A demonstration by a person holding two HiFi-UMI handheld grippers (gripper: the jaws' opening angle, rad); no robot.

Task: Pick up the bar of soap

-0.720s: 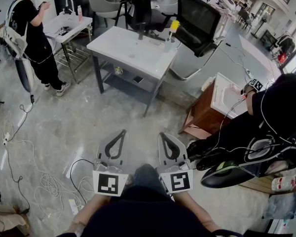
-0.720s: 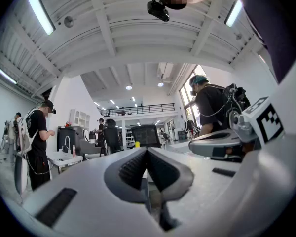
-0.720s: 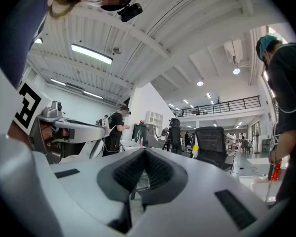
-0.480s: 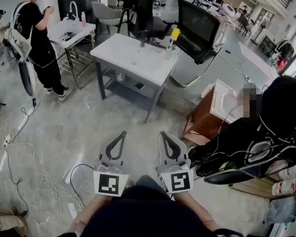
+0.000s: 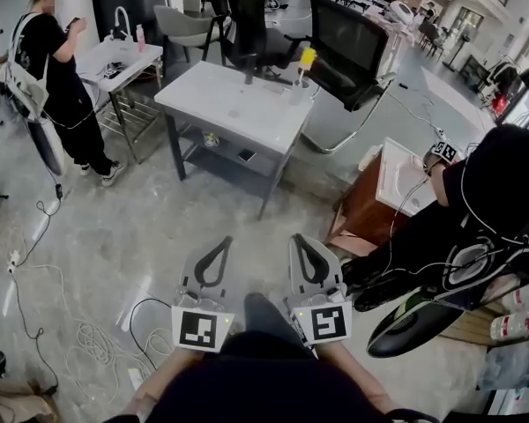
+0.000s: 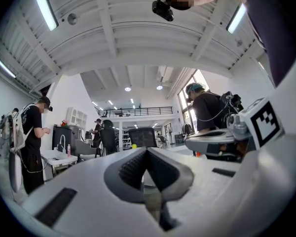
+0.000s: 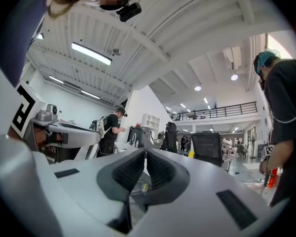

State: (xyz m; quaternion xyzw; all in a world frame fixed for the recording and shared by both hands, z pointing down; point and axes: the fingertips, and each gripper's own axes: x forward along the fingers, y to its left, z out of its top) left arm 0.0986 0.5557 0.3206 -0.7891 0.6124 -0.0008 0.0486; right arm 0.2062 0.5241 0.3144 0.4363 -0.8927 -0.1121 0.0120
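Little has shifted: across the floor (image 5: 115, 227), the white surface (image 5: 234, 104) still stands ahead. Your left claw (image 5: 224, 241) and right claw (image 5: 298, 238) point level, both pinched together, empty. A yellow-capped bottle (image 5: 305, 64) stands on that surface; the bar of soap can't be made out.

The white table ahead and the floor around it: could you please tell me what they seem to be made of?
Table: a smooth white top with a faint sheen, probably laminate or painted board. Its dark grey frame looks like painted metal, judging by the thin straight legs. Floor: polished grey stone or concrete, going by the mottled surface and the light it reflects.
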